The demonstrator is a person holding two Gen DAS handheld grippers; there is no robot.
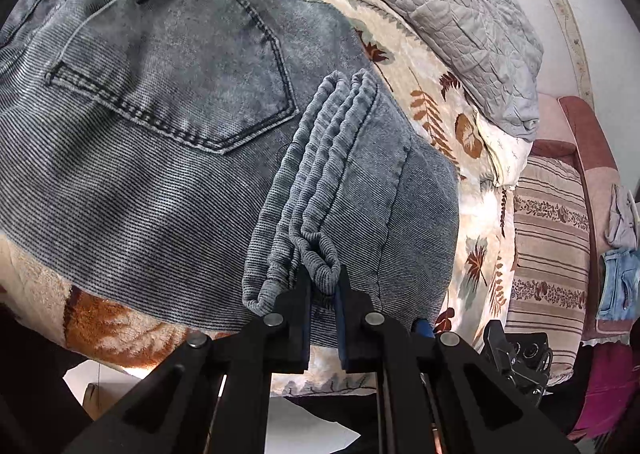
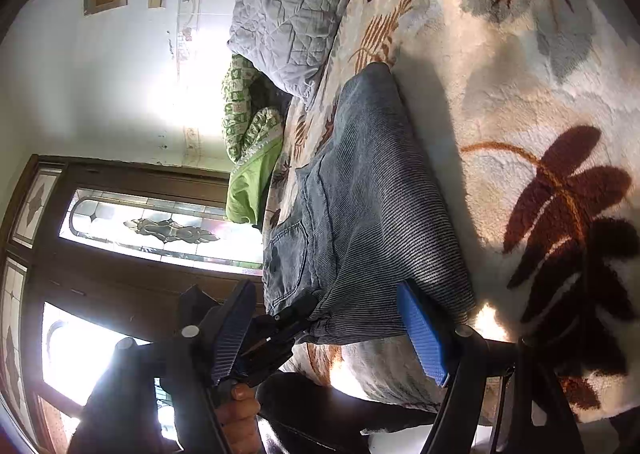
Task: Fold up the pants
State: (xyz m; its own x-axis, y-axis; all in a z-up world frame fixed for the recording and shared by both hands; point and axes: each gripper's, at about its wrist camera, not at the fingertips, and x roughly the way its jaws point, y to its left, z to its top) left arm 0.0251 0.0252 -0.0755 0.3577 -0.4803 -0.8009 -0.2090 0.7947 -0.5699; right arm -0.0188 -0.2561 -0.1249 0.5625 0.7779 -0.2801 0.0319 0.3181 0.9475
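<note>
In the left wrist view, the pants (image 1: pixel 168 141) fill the left and centre of the frame, spread on the leaf-patterned bed blanket (image 1: pixel 436 65) with a back pocket (image 1: pixel 176 65) facing up at upper left. At lower centre, the left tongs (image 1: pixel 322 294) are clenched on a bunched ridge of the ribbed waistband (image 1: pixel 320 189), which rises from the jaws toward the middle of the frame. A grey quilted pillow (image 1: pixel 452 21) lies at upper right, apart from the pants.

In the right wrist view, a window (image 2: pixel 132 221) occupies the left side. The left tongs (image 2: pixel 296 318) appear at lower centre gripping the near edge of the pants (image 2: pixel 372 213), which lie folded lengthwise up the middle of the frame. The right tongs (image 2: pixel 332 330) are released, blue pads wide apart; the right-hand pad (image 2: pixel 424 330) sits just beside the near corner of the fabric, gripping nothing.

Procedure, as judged: close the right tongs on the near corner through all layers before lifting. Raise both grips level and keep the edge taut between them. Carry the edge toward the far end at upper centre and align the edges before release. Risk: a shallow grip drops the lower layers
</note>
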